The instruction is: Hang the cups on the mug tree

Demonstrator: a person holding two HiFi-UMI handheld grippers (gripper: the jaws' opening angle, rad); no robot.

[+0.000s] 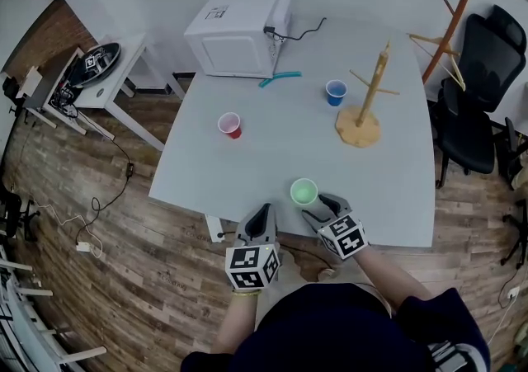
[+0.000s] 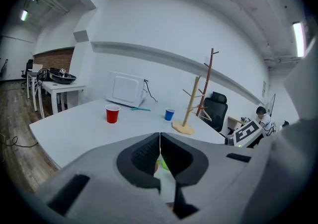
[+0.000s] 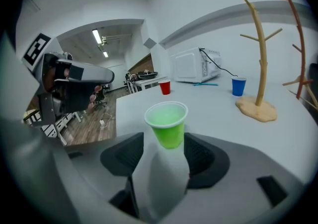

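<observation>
Side desk [image 1: 99, 82], far off to the left of both grippers, holds a dark round thing; I cannot make out what it is.

Left gripper [image 1: 261, 215]: at the near edge of the white table [image 1: 272, 156]. Jaws pressed together, tips meeting in one thin seam, nothing between them. A sliver of green shows just beyond the seam in the left gripper view.

Red cup [image 1: 230, 124]: upright, mouth up, well ahead of the left jaws and slightly to their left.

Microwave [image 1: 239, 30]: white, at the far edge of the table, beyond the red cup from the left jaws. A teal item [image 1: 280, 77] lies flat just in front of it.

Green cup [image 1: 304, 191]: upright, mouth up, on the table near its front edge. It stands in the gap of the right jaws, near their tips, with a little space on each side; neither pad presses on it.

Right gripper [image 1: 320, 207]: tilted down toward the table. Jaws spread wide around the green cup, not gripping it.

Blue cup [image 1: 336, 91]: upright, far ahead of the right jaws, near the mug tree.

Mug tree [image 1: 371, 94]: wooden post with pegs on a round base, ahead and right of the right jaws. No cup hangs on it.

Office chair [image 1: 487, 90]: black, beyond the right edge of the table.
</observation>
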